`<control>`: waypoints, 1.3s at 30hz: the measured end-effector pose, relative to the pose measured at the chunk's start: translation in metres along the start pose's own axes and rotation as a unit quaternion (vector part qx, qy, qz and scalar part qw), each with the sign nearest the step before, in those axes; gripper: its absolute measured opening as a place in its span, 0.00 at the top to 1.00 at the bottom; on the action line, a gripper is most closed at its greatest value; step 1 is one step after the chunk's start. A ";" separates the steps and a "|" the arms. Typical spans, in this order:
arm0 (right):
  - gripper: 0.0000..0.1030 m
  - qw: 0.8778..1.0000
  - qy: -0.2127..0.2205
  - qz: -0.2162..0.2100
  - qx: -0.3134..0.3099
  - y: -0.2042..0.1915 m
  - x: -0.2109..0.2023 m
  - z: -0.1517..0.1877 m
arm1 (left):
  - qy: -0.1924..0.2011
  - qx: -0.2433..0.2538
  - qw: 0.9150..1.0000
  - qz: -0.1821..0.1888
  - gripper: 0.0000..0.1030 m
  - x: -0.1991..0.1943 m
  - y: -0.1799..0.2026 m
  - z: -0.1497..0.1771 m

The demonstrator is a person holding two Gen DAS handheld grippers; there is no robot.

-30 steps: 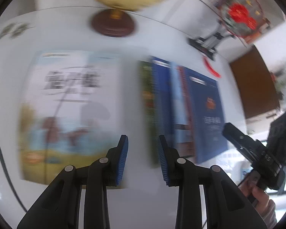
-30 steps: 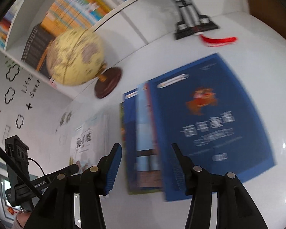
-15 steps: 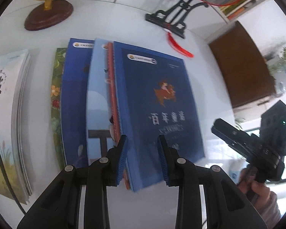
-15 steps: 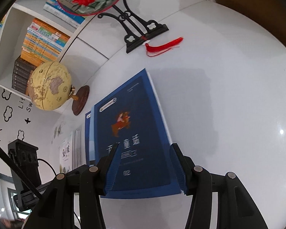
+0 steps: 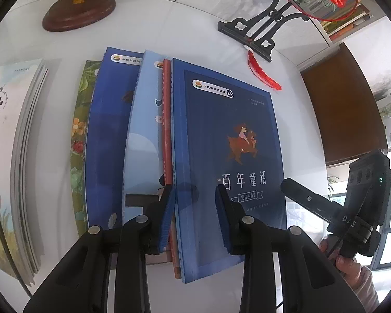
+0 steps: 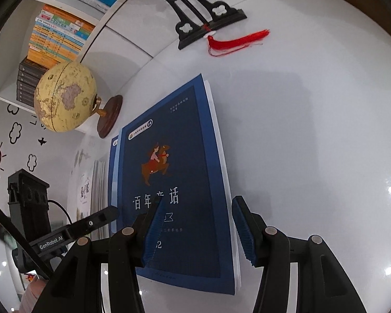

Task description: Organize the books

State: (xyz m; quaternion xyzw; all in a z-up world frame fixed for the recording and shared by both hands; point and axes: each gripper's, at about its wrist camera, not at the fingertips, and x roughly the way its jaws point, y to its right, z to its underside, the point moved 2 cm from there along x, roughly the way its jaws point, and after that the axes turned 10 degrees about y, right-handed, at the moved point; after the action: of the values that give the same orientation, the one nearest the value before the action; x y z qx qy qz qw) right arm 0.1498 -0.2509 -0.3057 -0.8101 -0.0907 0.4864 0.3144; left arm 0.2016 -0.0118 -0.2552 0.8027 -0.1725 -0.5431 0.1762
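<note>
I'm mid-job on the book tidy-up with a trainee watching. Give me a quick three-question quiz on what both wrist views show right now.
1. True or false: the dark blue book lies on top of the fanned pile.
2. Which object stands at the far left of the white table?
A. a lamp
B. the globe
C. a vase
3. Fill in: the red tassel hangs from the black ____.

Key
1. True; it overlaps the red book and the light blue book beside it.
2. B.
3. Stand. Note too that the left tool and the right tool both hover over that book's near end, gripping nothing, the left jaws opening.
</note>
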 end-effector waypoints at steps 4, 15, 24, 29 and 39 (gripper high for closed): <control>0.50 1.000 -0.007 -0.002 0.007 0.003 0.007 0.000 | 0.005 0.007 1.000 0.000 0.63 0.001 0.003 0.000; 0.47 1.000 -0.016 -0.013 0.014 0.006 0.005 0.003 | 0.003 0.052 0.999 -0.013 0.44 0.004 0.023 0.004; 0.47 0.999 -0.030 -0.014 -0.003 0.009 -0.014 0.016 | -0.010 0.076 0.997 -0.005 0.42 -0.010 0.042 0.031; 0.47 0.998 -0.057 -0.024 0.006 0.019 -0.024 0.032 | -0.033 0.072 0.997 0.002 0.42 -0.013 0.040 0.058; 0.48 0.993 -0.096 -0.059 0.043 0.044 -0.039 0.055 | -0.062 0.059 0.996 -0.020 0.40 -0.012 0.038 0.074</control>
State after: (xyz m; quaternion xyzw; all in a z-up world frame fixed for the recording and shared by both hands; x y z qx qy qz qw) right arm 0.0767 -0.2797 -0.3218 -0.7384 -0.1468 0.5464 0.3670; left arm 0.1246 -0.0461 -0.2535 0.7795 -0.1991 -0.5843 0.1063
